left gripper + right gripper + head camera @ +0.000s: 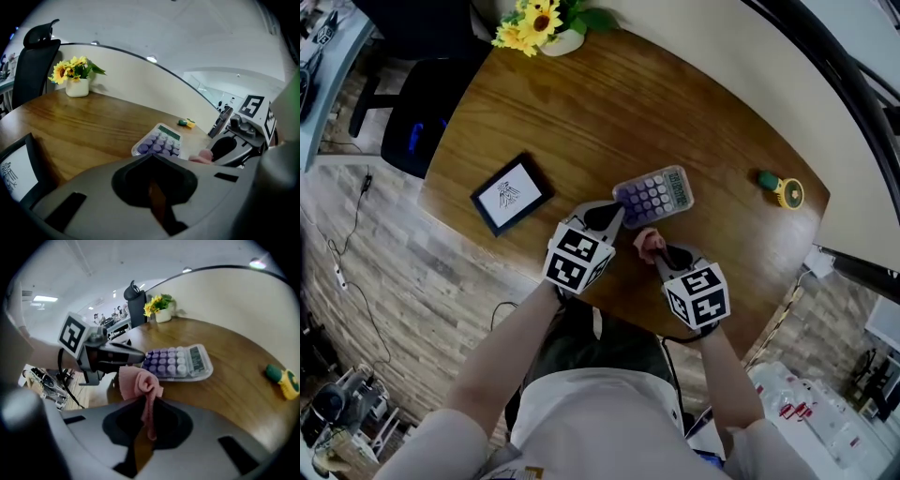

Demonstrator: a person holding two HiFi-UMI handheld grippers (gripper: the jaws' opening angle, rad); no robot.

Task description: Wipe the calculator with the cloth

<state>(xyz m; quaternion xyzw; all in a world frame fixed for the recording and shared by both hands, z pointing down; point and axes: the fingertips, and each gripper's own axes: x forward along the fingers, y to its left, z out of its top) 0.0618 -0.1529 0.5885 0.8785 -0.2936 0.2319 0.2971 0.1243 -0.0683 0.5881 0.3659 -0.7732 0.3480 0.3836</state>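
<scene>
A calculator (654,195) with purple keys and a green display lies on the wooden table (581,112). It also shows in the left gripper view (160,140) and the right gripper view (180,363). My right gripper (652,251) is shut on a bunched pink cloth (139,383), just short of the calculator's near edge. The cloth (647,242) hangs over the wood beside the calculator. My left gripper (607,217) has its jaws together with nothing between them, its tip at the calculator's left end.
A black-framed tablet (512,194) lies to the left. A white pot of sunflowers (542,26) stands at the far edge. A small green and yellow tape measure (782,189) sits at the right. A black office chair (417,122) stands beyond the table's left edge.
</scene>
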